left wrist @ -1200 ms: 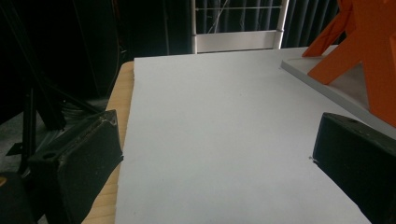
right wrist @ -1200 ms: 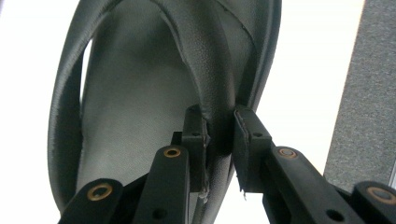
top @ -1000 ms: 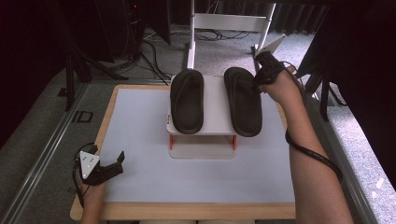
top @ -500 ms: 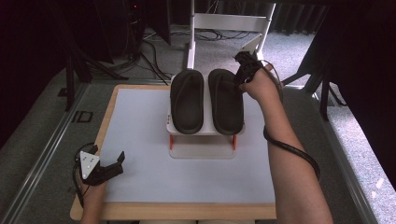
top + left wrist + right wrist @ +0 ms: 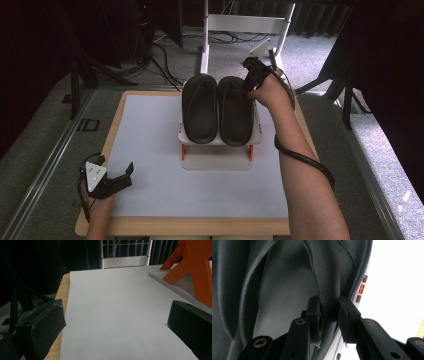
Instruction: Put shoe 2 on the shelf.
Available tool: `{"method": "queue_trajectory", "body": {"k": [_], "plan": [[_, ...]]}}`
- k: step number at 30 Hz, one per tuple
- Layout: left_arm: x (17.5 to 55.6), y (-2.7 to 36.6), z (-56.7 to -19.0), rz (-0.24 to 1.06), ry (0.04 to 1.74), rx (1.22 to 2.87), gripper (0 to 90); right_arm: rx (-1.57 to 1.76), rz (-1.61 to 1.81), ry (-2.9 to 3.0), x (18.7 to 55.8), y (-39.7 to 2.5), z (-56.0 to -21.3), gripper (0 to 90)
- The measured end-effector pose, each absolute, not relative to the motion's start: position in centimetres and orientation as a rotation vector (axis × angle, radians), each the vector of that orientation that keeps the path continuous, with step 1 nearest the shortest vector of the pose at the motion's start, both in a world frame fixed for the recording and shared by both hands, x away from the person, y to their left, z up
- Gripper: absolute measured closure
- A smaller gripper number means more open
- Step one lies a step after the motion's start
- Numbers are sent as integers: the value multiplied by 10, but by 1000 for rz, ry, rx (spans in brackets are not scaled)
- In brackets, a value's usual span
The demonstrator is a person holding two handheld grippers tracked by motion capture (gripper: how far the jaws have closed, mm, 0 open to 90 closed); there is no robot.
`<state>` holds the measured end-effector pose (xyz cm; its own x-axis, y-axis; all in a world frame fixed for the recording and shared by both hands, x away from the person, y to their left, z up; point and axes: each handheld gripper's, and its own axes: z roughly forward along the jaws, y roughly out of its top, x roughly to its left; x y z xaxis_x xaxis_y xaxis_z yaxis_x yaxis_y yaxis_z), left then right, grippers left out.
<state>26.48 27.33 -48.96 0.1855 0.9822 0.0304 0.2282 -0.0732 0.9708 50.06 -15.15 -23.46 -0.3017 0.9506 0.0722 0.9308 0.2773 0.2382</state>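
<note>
Two black sandals lie side by side on a small white rack (image 5: 256,134) with orange legs, at the far middle of the table. The left sandal (image 5: 199,107) rests free. My right gripper (image 5: 248,80) is at the far end of the right sandal (image 5: 235,112), and in the right gripper view that gripper (image 5: 329,315) is shut on the right sandal's strap (image 5: 325,287). Near the front left corner of the white mat, my left gripper (image 5: 120,177) rests low. In the left gripper view it (image 5: 116,322) stands open over bare mat with nothing between its jaws.
The white mat (image 5: 150,150) covers a wooden-edged table (image 5: 180,226). An orange rack leg (image 5: 197,270) stands to the right in the left gripper view. A white frame (image 5: 245,25) and cables sit on the floor beyond the table. A cable (image 5: 305,162) loops from the right forearm.
The right gripper has carried the right sandal leftward until it lies close beside the left sandal on the rack. The left gripper has stayed put.
</note>
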Motion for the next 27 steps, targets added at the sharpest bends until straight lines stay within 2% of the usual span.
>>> {"method": "queue_trajectory", "body": {"k": [2, 5, 7, 10, 12, 21, 27], "plan": [[265, 273, -490, 987, 1213, 1502, 9, 1800, 388, 2457, 500, -152, -235, 625], [265, 273, -490, 986, 1213, 1503, 9, 1778, 417, 2464, 498, -154, -232, 603], [265, 273, -489, 986, 1214, 1505, 9, 1748, 452, 2461, 495, -157, -228, 526], [265, 273, -490, 989, 1214, 1505, 9, 1690, 496, 2451, 490, -163, -220, 495], [265, 273, -490, 990, 1213, 1503, 9, 1665, 533, 2469, 487, -167, -217, 438], [265, 273, -490, 987, 1216, 1501, 9, 1602, 637, 2413, 473, -195, -209, 329], [265, 273, -490, 989, 1216, 1501, 9, 1576, 722, 2372, 462, -222, -217, 310]]}}
